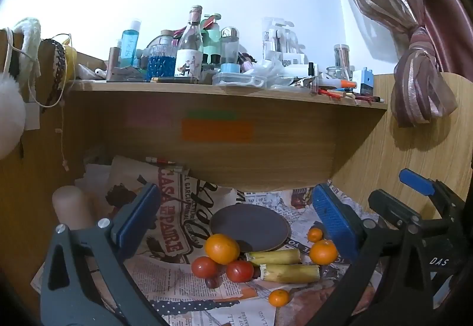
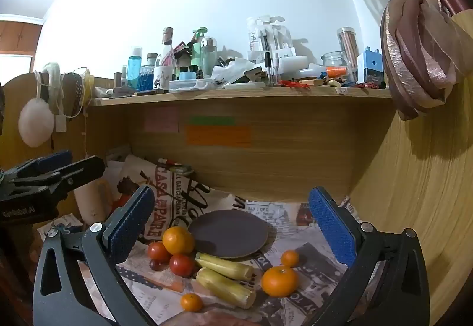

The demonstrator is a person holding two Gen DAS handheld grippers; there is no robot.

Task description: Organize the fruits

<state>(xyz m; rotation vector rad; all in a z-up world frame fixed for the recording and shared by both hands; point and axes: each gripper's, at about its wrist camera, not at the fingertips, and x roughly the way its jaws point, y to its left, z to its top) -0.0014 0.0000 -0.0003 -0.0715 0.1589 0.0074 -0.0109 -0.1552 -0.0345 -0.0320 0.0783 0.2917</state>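
Observation:
A dark round plate (image 1: pixel 249 227) (image 2: pixel 229 233) lies on newspaper under a shelf. In front of it are a large orange (image 1: pixel 222 248) (image 2: pixel 178 240), two red tomatoes (image 1: pixel 204 267) (image 2: pixel 181 264), a dark grape (image 1: pixel 213 282) (image 2: pixel 155 264), two yellow sugarcane pieces (image 1: pixel 291 272) (image 2: pixel 226 287), another orange (image 1: pixel 323 252) (image 2: pixel 279 281) and small oranges (image 1: pixel 278 297) (image 2: pixel 191 302). My left gripper (image 1: pixel 239 219) is open and empty, held above the fruit. My right gripper (image 2: pixel 236 225) is open and empty too. The right gripper also shows at the right of the left wrist view (image 1: pixel 414 207).
A wooden shelf (image 1: pixel 224 92) (image 2: pixel 236 94) crowded with bottles and jars overhangs the back. A wooden side panel (image 2: pixel 414 193) closes the right. A tied curtain (image 2: pixel 419 60) hangs upper right. A pale cylinder (image 1: pixel 71 207) stands at left on the newspaper (image 2: pixel 165 290).

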